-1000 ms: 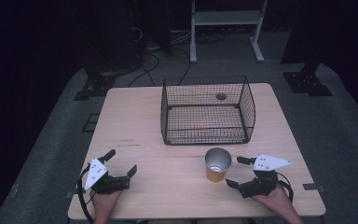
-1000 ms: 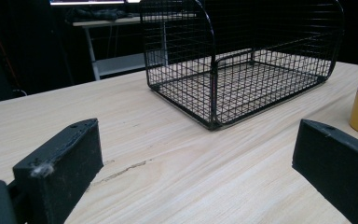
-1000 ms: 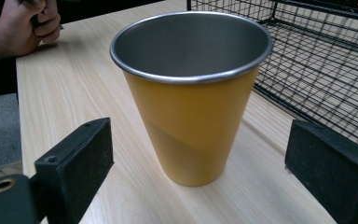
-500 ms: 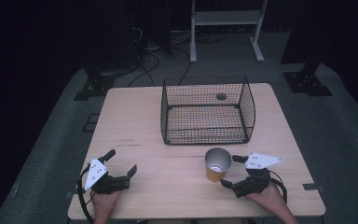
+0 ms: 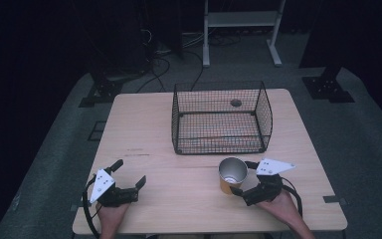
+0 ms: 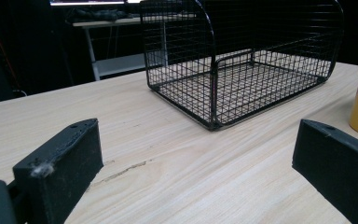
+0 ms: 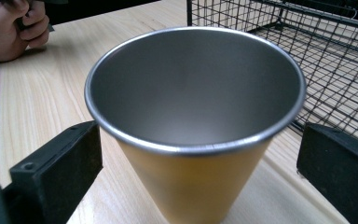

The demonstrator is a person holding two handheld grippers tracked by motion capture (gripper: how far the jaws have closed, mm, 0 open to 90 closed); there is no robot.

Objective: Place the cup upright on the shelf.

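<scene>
On the pale wooden table (image 5: 144, 124), a yellow metal cup (image 5: 232, 176) stands upright at lower centre-right below the wire basket (image 5: 221, 117), between the spread jaws of the right gripper (image 5: 242, 178), while the left gripper (image 5: 128, 175) rests spread at lower left.

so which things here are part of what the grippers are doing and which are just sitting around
In play:
- yellow metal cup with steel rim, between the open right gripper jaws
- black wire basket, likely

Idle:
- left gripper, open
- white shelf frame behind the wooden table
</scene>
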